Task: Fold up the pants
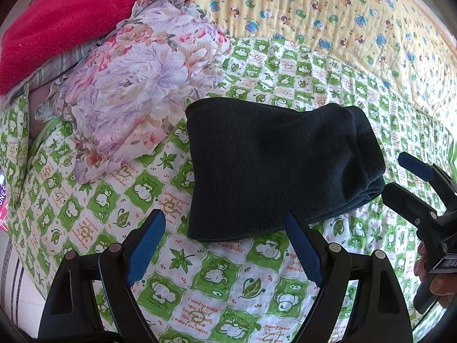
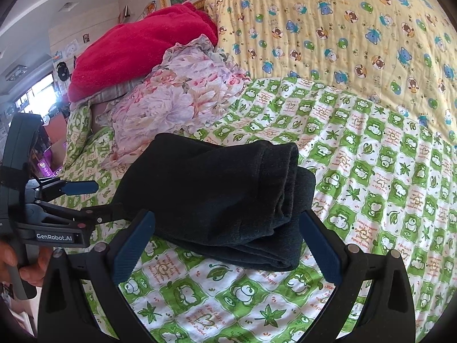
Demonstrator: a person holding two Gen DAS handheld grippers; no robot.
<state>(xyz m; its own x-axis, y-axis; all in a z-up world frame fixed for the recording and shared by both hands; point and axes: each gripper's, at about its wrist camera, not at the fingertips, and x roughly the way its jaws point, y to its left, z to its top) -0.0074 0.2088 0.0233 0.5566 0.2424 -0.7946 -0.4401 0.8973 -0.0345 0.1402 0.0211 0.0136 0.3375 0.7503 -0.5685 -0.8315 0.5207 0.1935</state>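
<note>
The dark navy pants (image 1: 274, 165) lie folded into a compact thick rectangle on the green-and-white patterned sheet (image 1: 200, 280). They also show in the right wrist view (image 2: 217, 197), with stacked layers on their right side. My left gripper (image 1: 225, 237) is open and empty just short of the pants' near edge. My right gripper (image 2: 227, 237) is open and empty, its fingers on either side of the near right corner of the pants without holding them. The right gripper also shows in the left wrist view (image 1: 405, 177), beside the pants' right end. The left gripper also shows in the right wrist view (image 2: 94, 197).
A floral bundle of cloth (image 1: 137, 91) and a red blanket (image 1: 71, 20) lie at the far left. A yellow bear-print quilt (image 1: 328, 8) covers the back of the bed. The bed's left edge (image 1: 17, 257) drops off near my left gripper.
</note>
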